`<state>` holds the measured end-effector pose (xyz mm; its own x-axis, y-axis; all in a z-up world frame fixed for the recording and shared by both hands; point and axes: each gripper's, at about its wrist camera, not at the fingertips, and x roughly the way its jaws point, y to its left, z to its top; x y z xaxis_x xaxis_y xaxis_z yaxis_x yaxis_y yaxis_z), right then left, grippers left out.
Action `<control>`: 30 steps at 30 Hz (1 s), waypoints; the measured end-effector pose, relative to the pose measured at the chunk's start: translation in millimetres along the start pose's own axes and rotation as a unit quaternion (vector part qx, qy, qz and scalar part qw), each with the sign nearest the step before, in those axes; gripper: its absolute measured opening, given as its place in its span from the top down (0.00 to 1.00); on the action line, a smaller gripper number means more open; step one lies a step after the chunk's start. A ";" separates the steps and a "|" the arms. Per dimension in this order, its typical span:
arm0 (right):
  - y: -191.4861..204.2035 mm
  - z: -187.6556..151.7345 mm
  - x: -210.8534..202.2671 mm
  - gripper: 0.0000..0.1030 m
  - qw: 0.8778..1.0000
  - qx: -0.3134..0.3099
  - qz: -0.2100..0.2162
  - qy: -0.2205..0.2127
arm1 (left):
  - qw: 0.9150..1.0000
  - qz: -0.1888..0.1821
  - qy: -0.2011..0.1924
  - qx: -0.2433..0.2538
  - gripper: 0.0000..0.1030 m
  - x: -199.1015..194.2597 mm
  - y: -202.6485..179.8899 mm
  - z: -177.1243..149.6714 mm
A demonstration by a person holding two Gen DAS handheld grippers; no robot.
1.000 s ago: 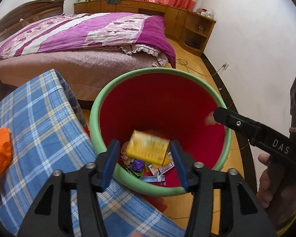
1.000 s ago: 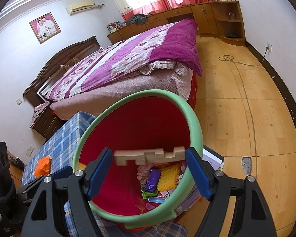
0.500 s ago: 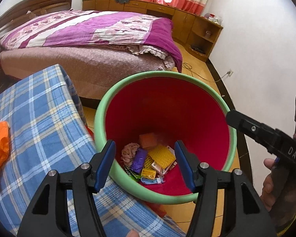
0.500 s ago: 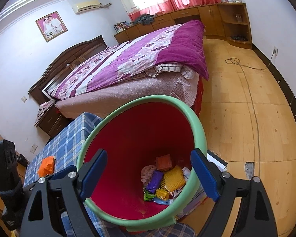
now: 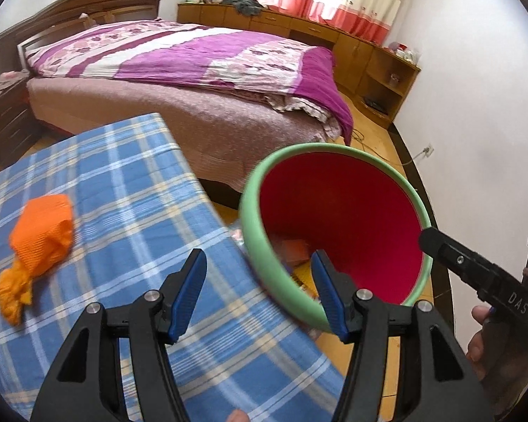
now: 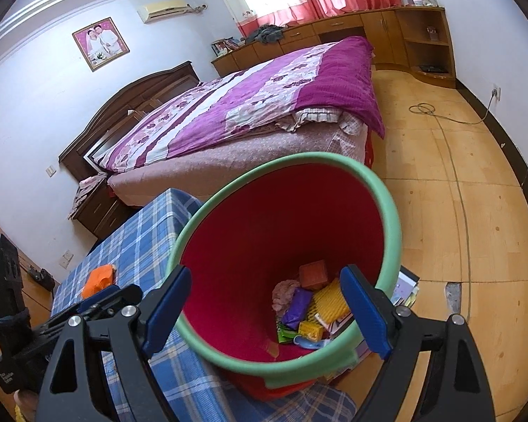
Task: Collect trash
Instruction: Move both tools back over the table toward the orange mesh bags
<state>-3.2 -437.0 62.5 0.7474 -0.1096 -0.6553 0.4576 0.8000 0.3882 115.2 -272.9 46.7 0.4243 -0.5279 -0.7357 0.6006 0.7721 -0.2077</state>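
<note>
Orange crumpled wrapper [image 5: 40, 242] lay on plaid surface [image 5: 130, 218], left of bin [image 5: 257, 246]; looked light, soft; pinch mid-bulge. Left claw [image 5: 258, 293], right claw [image 6: 264, 311] gaped wide, empty.

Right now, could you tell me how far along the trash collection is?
Several pieces already lie at the bottom of the red bin: an orange block, a yellow textured piece and a purple wrapper. Nothing is in hand; the left gripper and the right gripper are both open and empty. Left to collect: the crumpled orange piece on the blue plaid cloth.
</note>
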 end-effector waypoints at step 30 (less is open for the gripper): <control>96.5 -49.6 9.9 0.14 0.998 -0.044 0.021 0.042 | 0.984 0.122 -0.029 -0.124 0.40 -69.9 159.3 -44.0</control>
<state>24.5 -331.6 61.4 0.7206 -0.0277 -0.6928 0.3798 0.8517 0.3611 151.4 -97.5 36.6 0.5781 -0.3304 -0.7461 0.2948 0.9372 -0.1866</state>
